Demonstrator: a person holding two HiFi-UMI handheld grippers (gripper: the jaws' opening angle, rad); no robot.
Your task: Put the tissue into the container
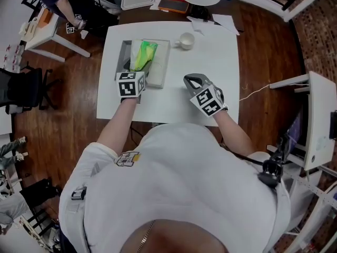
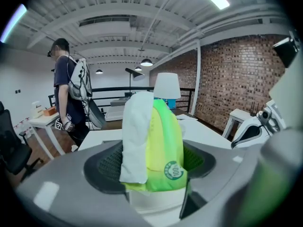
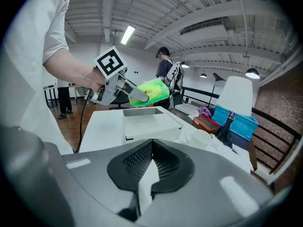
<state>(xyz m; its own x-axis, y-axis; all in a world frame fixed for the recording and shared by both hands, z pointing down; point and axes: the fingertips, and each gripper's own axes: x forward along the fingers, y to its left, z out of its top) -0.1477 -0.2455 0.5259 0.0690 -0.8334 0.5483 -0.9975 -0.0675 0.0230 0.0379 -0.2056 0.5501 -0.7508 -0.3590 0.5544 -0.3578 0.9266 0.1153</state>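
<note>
green tissue pack point(image 1: 143, 54) is clamped in the left gripper point(image 2: 152, 167) over the white container point(image 1: 162, 67), ready to drop in; the right gripper point(image 3: 150, 162), jaws together and empty, idles aside.

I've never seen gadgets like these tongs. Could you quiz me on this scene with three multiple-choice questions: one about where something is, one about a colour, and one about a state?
1. Where is the tissue pack?
A. Gripped in the left tongs, above the container
B. Lying flat inside the container
C. Underneath the container

2. What colour is the pack's wrapper?
A. Red
B. Green and yellow
C. Blue

3. The right tongs are:
A. Wide open
B. Clamped on the pack
C. Shut and empty

Answers:
1. A: the left gripper view shows both pads pressing on the pack, and the head view shows it over the container.
2. B: every view shows the wrapper as green fading into yellow.
3. C: the right gripper view shows the pads meeting with nothing between them.
</note>
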